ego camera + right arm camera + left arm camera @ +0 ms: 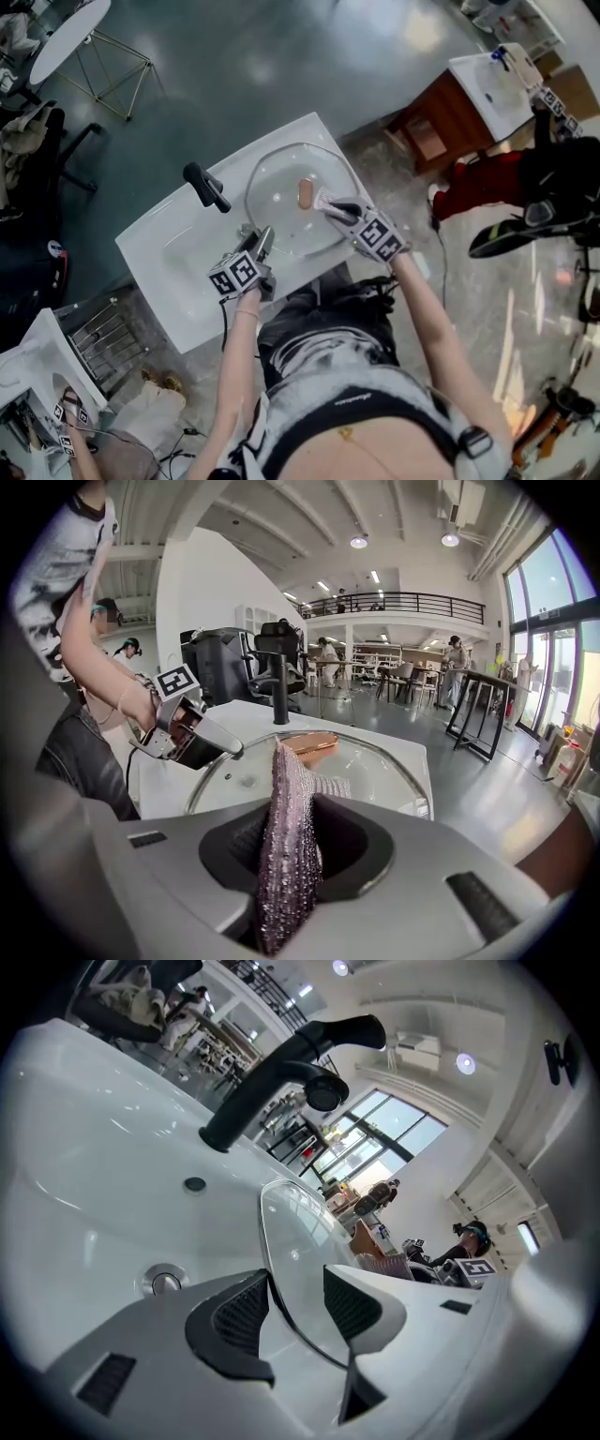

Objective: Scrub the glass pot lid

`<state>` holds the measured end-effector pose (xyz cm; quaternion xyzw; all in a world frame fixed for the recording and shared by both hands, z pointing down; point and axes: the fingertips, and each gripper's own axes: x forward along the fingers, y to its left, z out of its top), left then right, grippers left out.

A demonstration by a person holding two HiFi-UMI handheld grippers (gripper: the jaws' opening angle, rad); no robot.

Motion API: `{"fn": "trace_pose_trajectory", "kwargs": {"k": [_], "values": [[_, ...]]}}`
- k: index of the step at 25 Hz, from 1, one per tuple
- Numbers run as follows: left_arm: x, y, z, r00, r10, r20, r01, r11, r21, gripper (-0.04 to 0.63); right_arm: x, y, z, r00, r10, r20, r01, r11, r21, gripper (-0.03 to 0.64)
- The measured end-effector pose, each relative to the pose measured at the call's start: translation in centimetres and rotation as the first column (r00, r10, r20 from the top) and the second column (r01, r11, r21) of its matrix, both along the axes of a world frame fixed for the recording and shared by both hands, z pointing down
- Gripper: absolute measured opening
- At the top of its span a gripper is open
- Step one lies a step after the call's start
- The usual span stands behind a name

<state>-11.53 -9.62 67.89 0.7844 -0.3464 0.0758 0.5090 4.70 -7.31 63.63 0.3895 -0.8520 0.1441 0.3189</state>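
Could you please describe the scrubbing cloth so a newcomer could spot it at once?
Find the white sink with the black faucet; a round glass lid rests on it. At the lid's right edge, the right gripper pinches a cloth: the only glittery purple-silver thing.

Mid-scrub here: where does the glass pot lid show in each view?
Head view: glass pot lid at centre, lying on the white sink.
Left gripper view: lower centre, seen nearly edge-on, rim between the jaws.
Right gripper view: centre, lying flat beyond the jaws.
Shared landmark: the black faucet beside it.
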Motion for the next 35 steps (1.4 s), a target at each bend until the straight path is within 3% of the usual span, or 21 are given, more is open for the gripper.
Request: {"fn": "trace_pose_trajectory", "kwargs": {"k": [10, 18, 24, 35], "values": [[-0.1, 0.2, 0.0, 1.0, -0.002, 0.017, 0.002, 1.0, 0.01, 0.189, -5.2, 3.8, 0.1, 0.972, -0.232, -0.047, 0.231, 0.973, -0.027, 0.097], [-0.1, 0.2, 0.1, 1.0, -0.002, 0.015, 0.002, 1.0, 0.012, 0.19, -9.5, 2.6, 0.0, 0.948, -0.296, -0.118, 0.297, 0.955, -0.015, 0.095], [-0.1, 0.2, 0.1, 1.0, 0.001, 0.022, -0.001, 1.0, 0.018, 0.19, -12.3, 0.7, 0.0, 0.957, -0.259, -0.127, 0.258, 0.966, -0.027, 0.095], [0.3, 0.3, 0.1, 0.999, 0.022, 0.029, -0.023, 0.999, 0.026, 0.19, -14.8, -4.1, 0.0, 0.987, -0.024, -0.16, 0.021, 1.0, -0.021, 0.094]]}}
